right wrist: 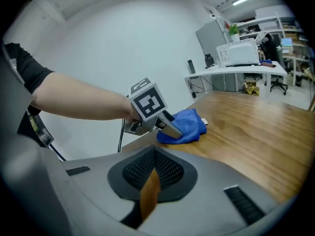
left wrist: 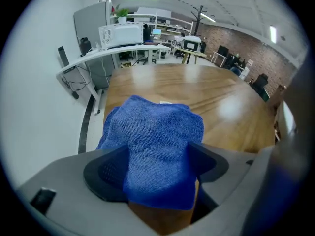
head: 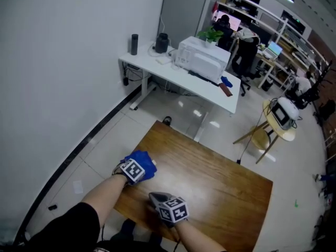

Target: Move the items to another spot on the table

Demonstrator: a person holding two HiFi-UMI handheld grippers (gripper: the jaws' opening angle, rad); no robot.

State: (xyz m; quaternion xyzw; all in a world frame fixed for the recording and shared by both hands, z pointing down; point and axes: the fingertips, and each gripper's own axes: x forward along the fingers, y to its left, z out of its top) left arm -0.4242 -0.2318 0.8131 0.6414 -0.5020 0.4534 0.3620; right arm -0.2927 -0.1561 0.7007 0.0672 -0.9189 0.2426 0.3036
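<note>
A crumpled blue cloth (head: 148, 159) lies on the wooden table (head: 226, 188) near its left edge. My left gripper (head: 143, 165) is at the cloth. In the left gripper view the jaws stand wide apart, with the cloth (left wrist: 152, 122) lying between them and draped over their inner edges; the left gripper (left wrist: 158, 154) is open. The right gripper view shows that cloth (right wrist: 191, 124) under the left gripper (right wrist: 178, 131). My right gripper (head: 156, 197) hovers near the table's front edge, a little right of the cloth. The right gripper (right wrist: 153, 170) is shut and holds nothing.
A white desk (head: 178, 75) with a printer, a bottle and a plant stands beyond the table. A round wooden stool (head: 273, 127) is off the table's far right corner. The wall runs along the left, and floor borders the table's left edge.
</note>
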